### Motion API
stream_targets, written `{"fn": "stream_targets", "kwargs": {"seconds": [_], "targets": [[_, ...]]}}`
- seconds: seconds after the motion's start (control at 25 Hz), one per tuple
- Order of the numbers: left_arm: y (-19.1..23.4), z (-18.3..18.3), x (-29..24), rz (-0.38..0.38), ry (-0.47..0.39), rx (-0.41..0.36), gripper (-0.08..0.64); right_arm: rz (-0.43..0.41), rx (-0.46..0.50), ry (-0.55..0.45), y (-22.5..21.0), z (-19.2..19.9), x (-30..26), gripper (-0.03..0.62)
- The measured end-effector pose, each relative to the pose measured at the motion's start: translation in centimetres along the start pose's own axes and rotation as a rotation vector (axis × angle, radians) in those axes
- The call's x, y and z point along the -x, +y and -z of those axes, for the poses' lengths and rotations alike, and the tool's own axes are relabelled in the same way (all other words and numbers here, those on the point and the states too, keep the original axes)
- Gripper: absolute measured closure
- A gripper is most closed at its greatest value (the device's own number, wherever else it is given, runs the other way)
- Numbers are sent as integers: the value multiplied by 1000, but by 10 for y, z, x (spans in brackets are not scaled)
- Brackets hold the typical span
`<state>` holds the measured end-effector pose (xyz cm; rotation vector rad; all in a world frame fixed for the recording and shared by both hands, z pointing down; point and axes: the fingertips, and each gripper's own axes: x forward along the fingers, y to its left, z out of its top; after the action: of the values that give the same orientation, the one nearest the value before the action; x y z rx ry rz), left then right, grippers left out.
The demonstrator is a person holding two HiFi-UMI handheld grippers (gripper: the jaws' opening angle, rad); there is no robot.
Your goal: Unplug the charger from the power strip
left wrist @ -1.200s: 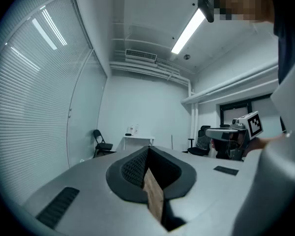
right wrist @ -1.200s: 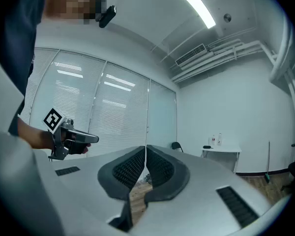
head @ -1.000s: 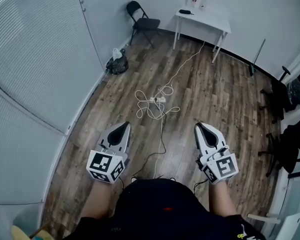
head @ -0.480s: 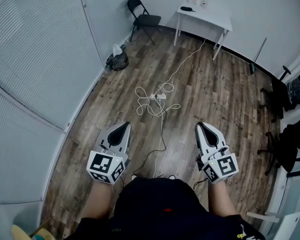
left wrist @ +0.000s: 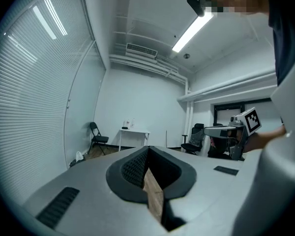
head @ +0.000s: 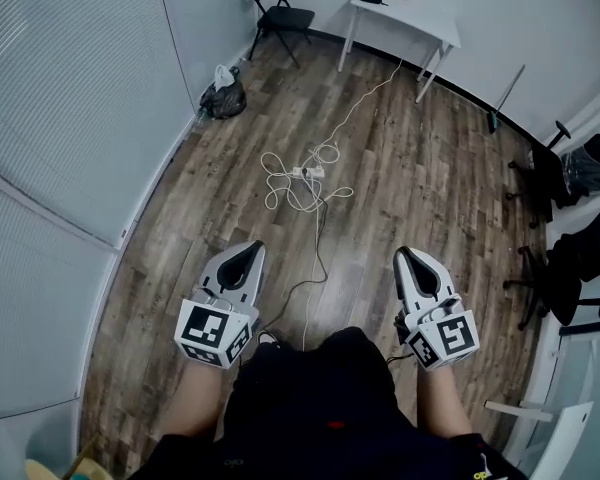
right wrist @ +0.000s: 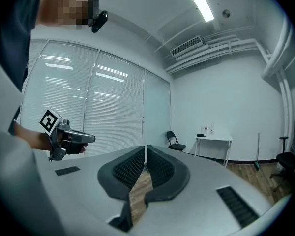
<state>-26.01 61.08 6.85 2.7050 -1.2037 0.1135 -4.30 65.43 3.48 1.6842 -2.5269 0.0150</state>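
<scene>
You're standing on a wood-plank floor [head: 420,188], looking steeply down, with a wall of closed blinds [head: 60,98] running along your left. A white table [head: 410,23] is sitting against the far wall and a black folding chair [head: 275,13] is standing in the corner beside it. A dark bag [head: 222,96] is slumping at the foot of the blinds. You're holding the left gripper [head: 242,258] and the right gripper [head: 410,260] out in front of you, well apart, both over bare floor. Each gripper view is showing its jaws pressed together at the tips with nothing between them – only floor planks showing through the gap behind the pads. A tangle of white cable [head: 280,190] is lying mid-floor, well ahead of both grippers, with one run trailing up toward the table. The power strip [head: 308,172] is sitting at the top of that tangle – the charger on it is too small to pick out. A thin dark cord [head: 317,258] is running from there back toward your feet, between the two grippers.
</scene>
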Motion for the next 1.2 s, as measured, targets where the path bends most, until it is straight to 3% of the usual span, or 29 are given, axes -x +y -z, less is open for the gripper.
{"fn": "stream_targets", "kwargs": {"seconds": [0.16,0.32,0.56,0.88,1.04,1.2], "targets": [[14,13,7,40,11,25,541,16,91,37,28,8,-7,561],[20,14,2,63,29,40,541,-1,70,59,34,9,-17,561],[38,14,-28,52,48,40,541,28,70,25,9,5,-43,561],[37,-4,-111,37,51,0,541,25,44,-28,-77,7,-83,561],[26,-17,-171,19,54,-16,541,18,10,-43,-140,12,-102,561],[10,-32,-228,-4,62,-20,541,-34,-22,-55,-200,11,-117,561]]}}
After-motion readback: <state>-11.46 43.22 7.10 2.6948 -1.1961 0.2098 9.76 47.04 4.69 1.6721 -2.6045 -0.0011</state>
